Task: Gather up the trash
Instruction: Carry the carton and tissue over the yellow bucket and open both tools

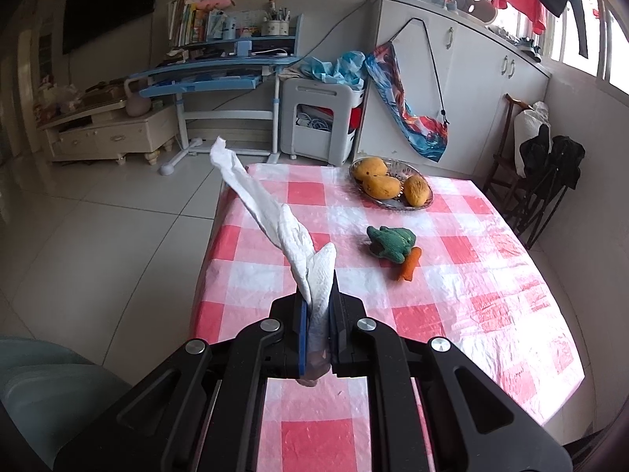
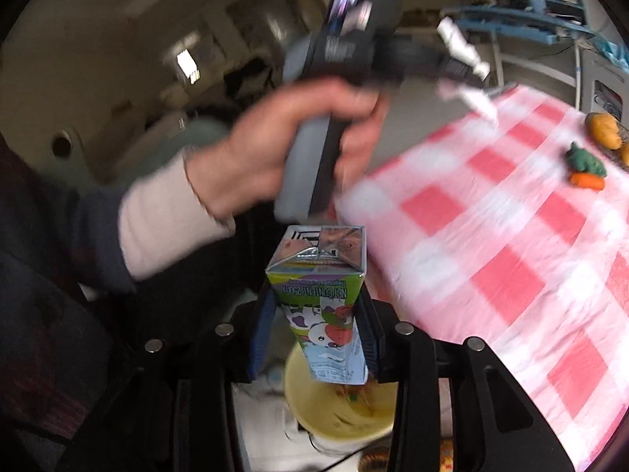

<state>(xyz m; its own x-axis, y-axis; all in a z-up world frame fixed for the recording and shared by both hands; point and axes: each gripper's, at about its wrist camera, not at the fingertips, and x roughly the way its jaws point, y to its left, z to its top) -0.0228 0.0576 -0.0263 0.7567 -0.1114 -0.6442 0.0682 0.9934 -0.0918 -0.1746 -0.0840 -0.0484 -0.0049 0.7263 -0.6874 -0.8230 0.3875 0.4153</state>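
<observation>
Left tongs (image 1: 318, 295) pinch a crumpled tissue (image 1: 275, 216) above the checked desk (image 1: 471, 295); right tongs (image 2: 318, 314) clamp a milk carton (image 2: 322, 295) over a yellow tub (image 2: 338, 413): center it before releasing.

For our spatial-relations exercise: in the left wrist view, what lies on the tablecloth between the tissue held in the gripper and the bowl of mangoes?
In the left wrist view, a green and orange knitted toy lies between the tissue and the bowl of mangoes.

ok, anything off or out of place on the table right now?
Only the green and orange plush toy, lying on its side on the checked tablecloth near the mango bowl. No spills or damage visible.
</observation>
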